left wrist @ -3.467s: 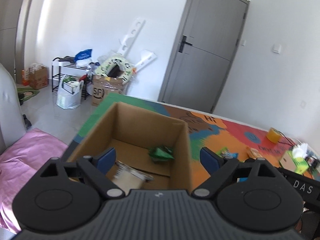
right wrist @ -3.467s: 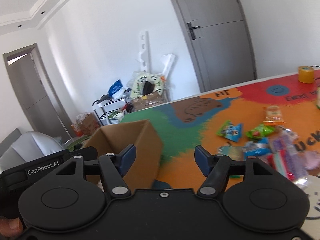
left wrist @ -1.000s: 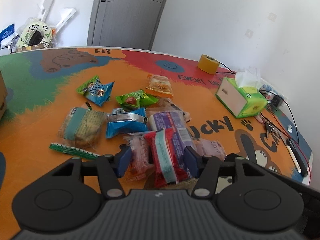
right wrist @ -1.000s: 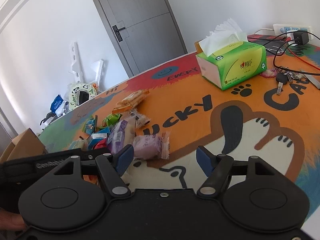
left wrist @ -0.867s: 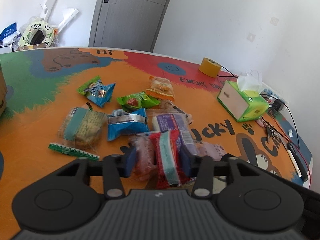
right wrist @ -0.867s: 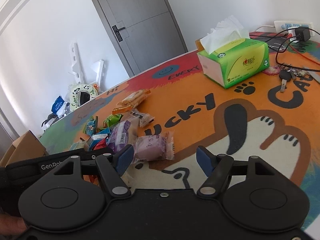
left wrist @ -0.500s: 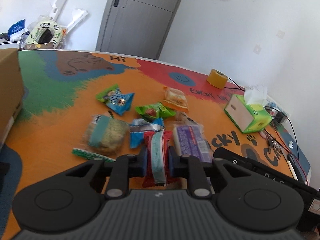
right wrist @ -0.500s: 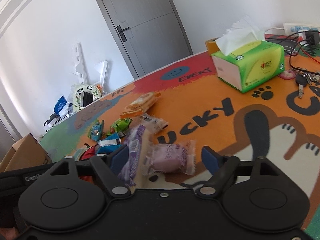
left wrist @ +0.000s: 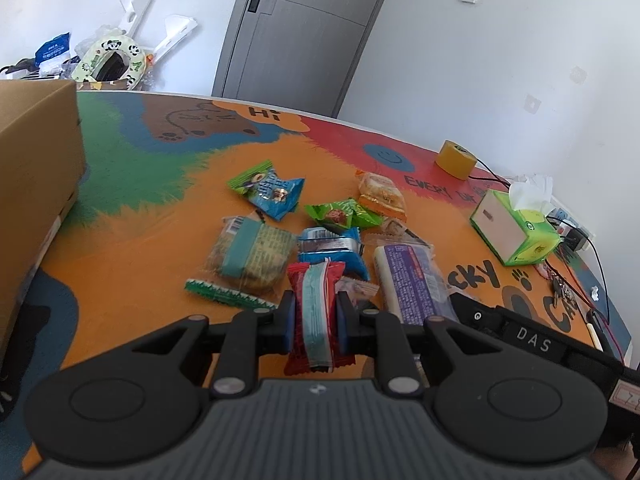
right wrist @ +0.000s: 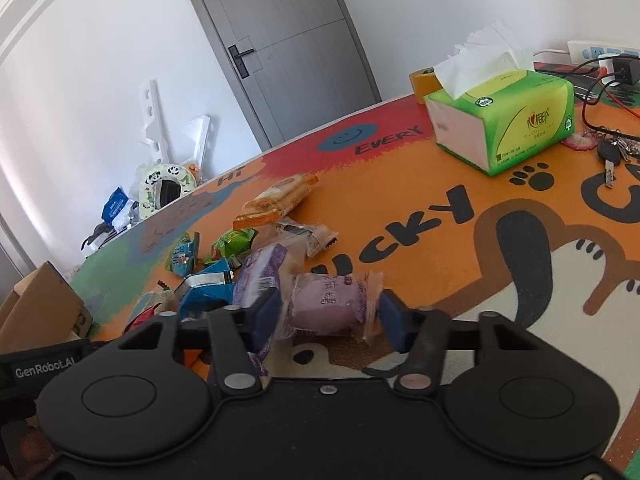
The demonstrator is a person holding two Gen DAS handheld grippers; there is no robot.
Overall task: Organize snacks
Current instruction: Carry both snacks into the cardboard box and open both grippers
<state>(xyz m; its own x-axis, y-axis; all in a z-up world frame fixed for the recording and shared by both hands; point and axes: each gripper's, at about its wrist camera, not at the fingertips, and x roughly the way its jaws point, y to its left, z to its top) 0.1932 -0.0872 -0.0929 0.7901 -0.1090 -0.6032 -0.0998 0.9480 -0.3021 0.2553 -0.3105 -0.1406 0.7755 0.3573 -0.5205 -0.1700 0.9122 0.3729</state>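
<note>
Loose snack packets lie on the colourful table mat [left wrist: 140, 240]. In the left wrist view my left gripper [left wrist: 316, 312] is shut on a red packet with a teal stripe [left wrist: 316, 280], which stands up between the pads. In the right wrist view a pale purple packet [right wrist: 326, 306] lies on the mat between the fingers of my right gripper [right wrist: 328, 314]. Its jaws are closing, and the pads are at the wrapper's crimped ends without squeezing the body. A cardboard box [left wrist: 36, 168] stands at the left edge.
Around the held packet lie a biscuit pack [left wrist: 250, 252], a blue packet [left wrist: 330, 246], a long purple pack [left wrist: 412, 280] and a green strip [left wrist: 228, 294]. A green tissue box [right wrist: 504, 124], tape roll [left wrist: 456, 159], keys [right wrist: 612, 152] and cables sit at the right.
My left jaws have closed on the red packet and the view has swung left, bringing the box in. My right gripper has come up to the purple packet and its jaws have narrowed around it.
</note>
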